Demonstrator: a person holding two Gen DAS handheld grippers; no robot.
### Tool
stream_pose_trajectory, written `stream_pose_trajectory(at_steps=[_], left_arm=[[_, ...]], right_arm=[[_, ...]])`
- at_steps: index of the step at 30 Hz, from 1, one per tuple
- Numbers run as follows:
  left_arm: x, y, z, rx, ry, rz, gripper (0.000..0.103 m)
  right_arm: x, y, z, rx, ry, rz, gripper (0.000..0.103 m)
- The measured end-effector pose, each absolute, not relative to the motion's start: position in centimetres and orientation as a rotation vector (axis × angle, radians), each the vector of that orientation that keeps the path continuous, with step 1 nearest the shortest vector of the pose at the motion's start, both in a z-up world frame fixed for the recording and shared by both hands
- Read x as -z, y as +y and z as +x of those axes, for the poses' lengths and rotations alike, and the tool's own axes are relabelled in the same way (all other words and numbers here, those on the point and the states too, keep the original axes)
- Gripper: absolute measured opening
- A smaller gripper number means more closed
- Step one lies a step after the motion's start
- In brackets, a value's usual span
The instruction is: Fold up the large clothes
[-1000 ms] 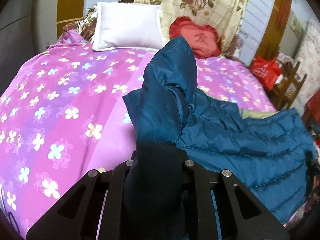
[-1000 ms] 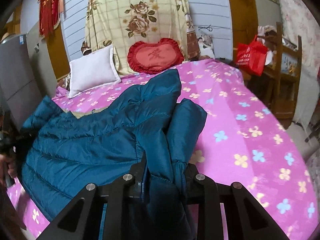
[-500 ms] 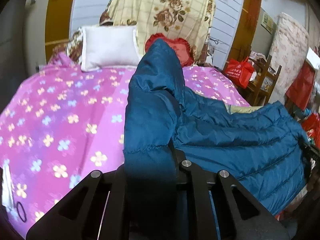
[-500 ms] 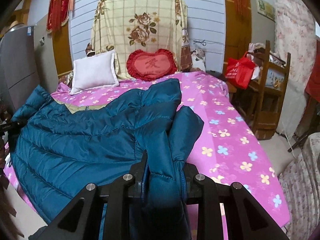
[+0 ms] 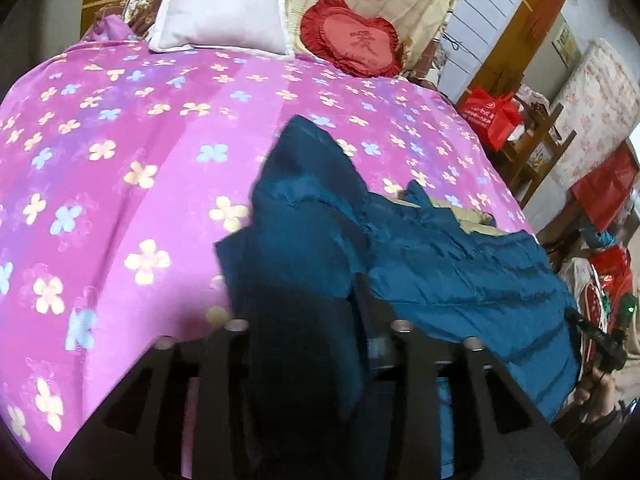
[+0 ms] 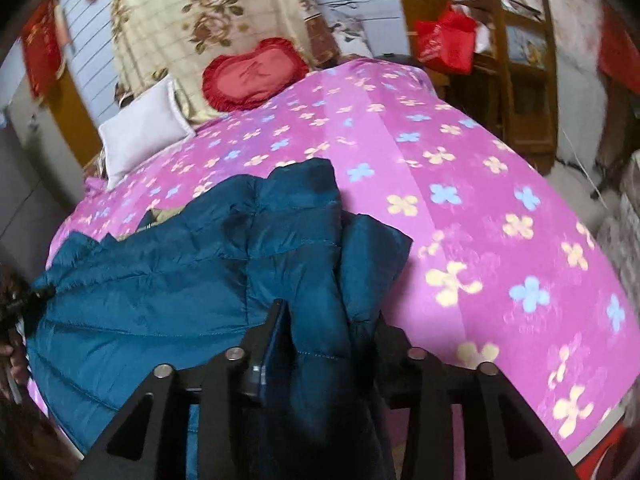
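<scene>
A dark teal quilted puffer jacket (image 5: 452, 272) lies spread on the pink flowered bedspread (image 5: 132, 128), near the bed's foot edge. My left gripper (image 5: 304, 344) is shut on one end of the jacket, with a sleeve bunched up in front of it. My right gripper (image 6: 320, 340) is shut on the other end of the jacket (image 6: 160, 280), where a sleeve folds over beside its jaws. A strip of the jacket's olive lining (image 6: 166, 214) shows at the far edge. The fingertips of both grippers are hidden in the fabric.
A white pillow (image 5: 224, 4) and a red heart-shaped cushion (image 5: 354, 42) lie at the head of the bed against a floral blanket (image 6: 208, 20). A wooden chair (image 6: 524, 64) and red bags (image 5: 490, 114) stand off the bed's right side.
Both grippers have tilted down toward the bed and lowered the jacket. The raised sleeves have dropped and the jacket lies flatter and closer to the foot edge.
</scene>
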State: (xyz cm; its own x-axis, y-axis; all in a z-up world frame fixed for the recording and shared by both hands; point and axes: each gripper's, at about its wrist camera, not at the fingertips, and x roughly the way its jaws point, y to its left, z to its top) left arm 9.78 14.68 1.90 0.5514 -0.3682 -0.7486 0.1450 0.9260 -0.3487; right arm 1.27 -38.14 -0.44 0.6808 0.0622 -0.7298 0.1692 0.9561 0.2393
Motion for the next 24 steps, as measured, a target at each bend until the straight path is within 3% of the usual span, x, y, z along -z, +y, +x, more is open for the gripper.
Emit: stream_pose_trajectory(at_steps=[6,8,10,13,18,20,24], left_arm=[[-6.5,18.3,9.3,0.203,0.764,-0.300,0.046],[-7.8,17.2,9.4,0.216,0.711,-0.292,0.054],[-7.6,15.3,10.2,0.237,0.716,-0.253,0.056],[-5.5,12.3,12.1,0.204,0.782,-0.182,0.056],[1.8,10.3,15.4,0.115,0.958,-0.101,0.058],[2.5,10.5,15.2,0.117,0.939,-0.140,0.060],[1.9,10.2,15.0,0.101,0.934,-0.110,0.061]], right_arm=[[-5.9,-38.4,-1.1,0.160,0.666,0.294,0.050],[-8.1,-36.1,-0.2,0.135,0.647,0.224,0.064],[-8.7,-31.4,2.2,-0.015,0.678,0.101,0.073],[-6.3,-26.7,5.7,-0.048,0.741,-0.078,0.073],[1.9,-28.9,10.5,-0.023,0.959,-0.007,0.074],[3.0,-31.1,10.6,-0.042,0.937,0.123,0.085],[3.4,-30.6,11.0,-0.048,0.961,0.105,0.095]])
